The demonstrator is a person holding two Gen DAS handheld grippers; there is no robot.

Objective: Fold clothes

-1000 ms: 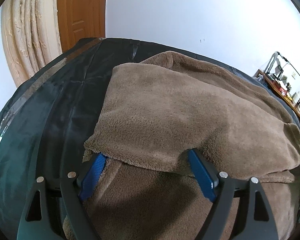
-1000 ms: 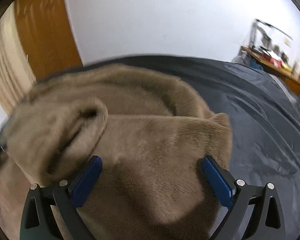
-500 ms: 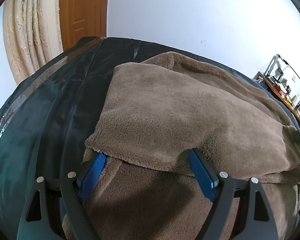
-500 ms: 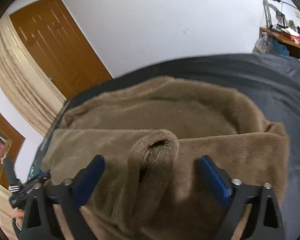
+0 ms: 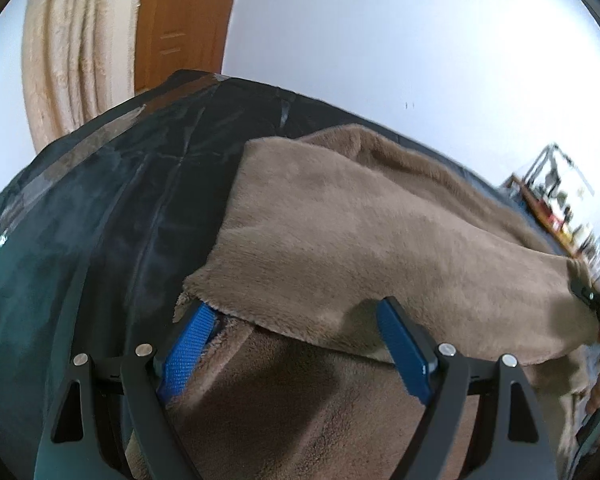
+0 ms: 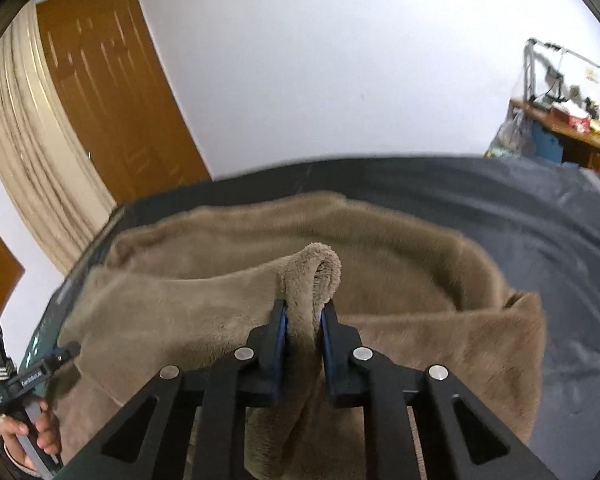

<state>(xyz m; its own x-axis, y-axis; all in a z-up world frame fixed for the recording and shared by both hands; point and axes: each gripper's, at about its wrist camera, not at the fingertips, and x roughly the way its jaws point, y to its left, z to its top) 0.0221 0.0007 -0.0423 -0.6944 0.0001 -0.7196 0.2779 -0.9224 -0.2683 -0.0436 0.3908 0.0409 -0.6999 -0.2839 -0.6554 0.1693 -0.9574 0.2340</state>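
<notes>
A brown fleece garment (image 5: 360, 240) lies partly folded on a dark bedcover (image 5: 100, 220). My left gripper (image 5: 296, 320) is open, its blue pads straddling the near edge of the folded top layer without gripping it. In the right wrist view the same garment (image 6: 220, 280) spreads across the bed. My right gripper (image 6: 302, 320) is shut on a raised loop of the garment's cuff (image 6: 314, 272), pinched between the blue pads. The left gripper (image 6: 28, 376) and the hand holding it show at the lower left of the right wrist view.
The dark bedcover (image 6: 500, 208) reaches to a white wall. A wooden door (image 6: 112, 100) and beige curtain (image 6: 28, 152) stand at the left. A cluttered desk (image 6: 568, 128) is at the far right.
My right gripper has closed on the raised cuff fold that stood between its open fingers before. The left gripper stays open at the fold's edge, hardly moved.
</notes>
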